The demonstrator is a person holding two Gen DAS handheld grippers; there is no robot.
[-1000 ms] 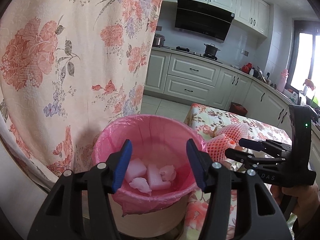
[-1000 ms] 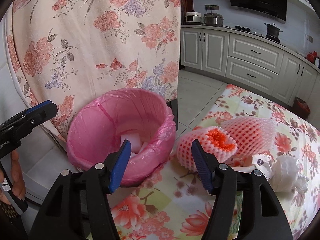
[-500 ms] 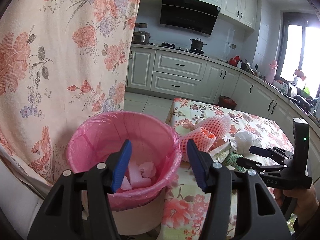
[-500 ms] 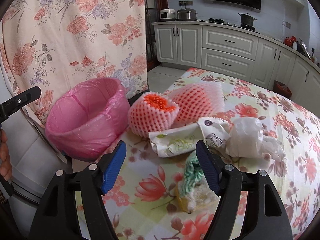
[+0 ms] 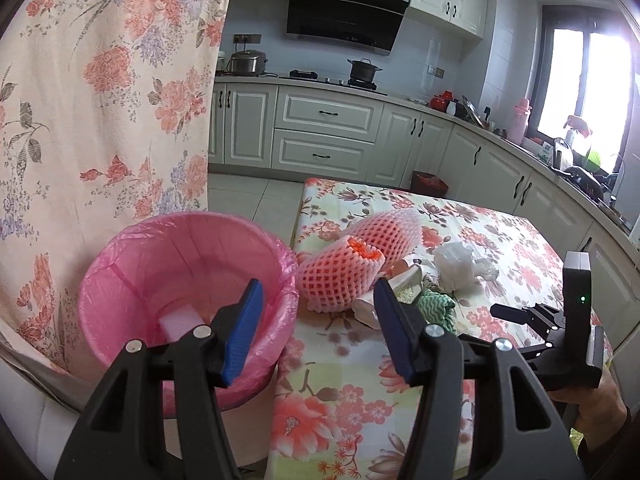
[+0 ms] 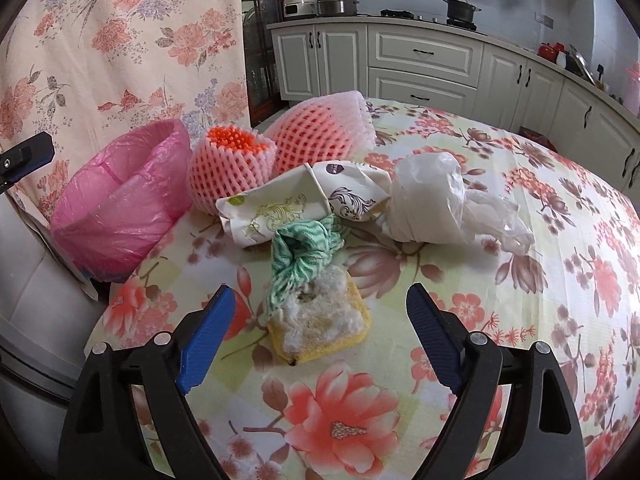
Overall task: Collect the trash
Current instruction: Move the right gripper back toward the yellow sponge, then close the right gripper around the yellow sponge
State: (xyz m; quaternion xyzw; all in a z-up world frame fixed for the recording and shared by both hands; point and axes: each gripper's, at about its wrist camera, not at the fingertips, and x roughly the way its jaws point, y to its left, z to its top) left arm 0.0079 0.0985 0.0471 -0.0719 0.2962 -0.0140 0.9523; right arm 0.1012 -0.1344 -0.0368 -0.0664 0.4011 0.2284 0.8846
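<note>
A pink-bagged bin (image 5: pixel 188 280) stands at the table's left edge with white foam pieces (image 5: pixel 180 324) inside. My left gripper (image 5: pixel 316 328) hovers open and empty over the bin's right rim. My right gripper (image 6: pixel 316 336) is opening above a yellow sponge (image 6: pixel 320 324) on the floral tablecloth; the sponge shows between the blue pads, untouched. Behind the sponge lie a green-striped cloth (image 6: pixel 304 256), crushed paper cups (image 6: pixel 280 212), a white plastic bag (image 6: pixel 432 204) and two pink foam fruit nets (image 6: pixel 232 168). In the left wrist view the right gripper (image 5: pixel 496 324) is at the right, held by a hand.
A floral curtain (image 5: pixel 100 100) hangs close behind the bin. The table (image 5: pixel 500 240) stretches back towards white kitchen cabinets (image 5: pixel 328 128). A white padded seat (image 6: pixel 32 300) is left of the table edge. The left gripper's finger tip (image 6: pixel 24 156) shows at the left edge.
Both views swung right, away from the bin towards the trash pile. My right gripper dropped towards the sponge and its jaws widened. The left gripper's jaws kept their gap.
</note>
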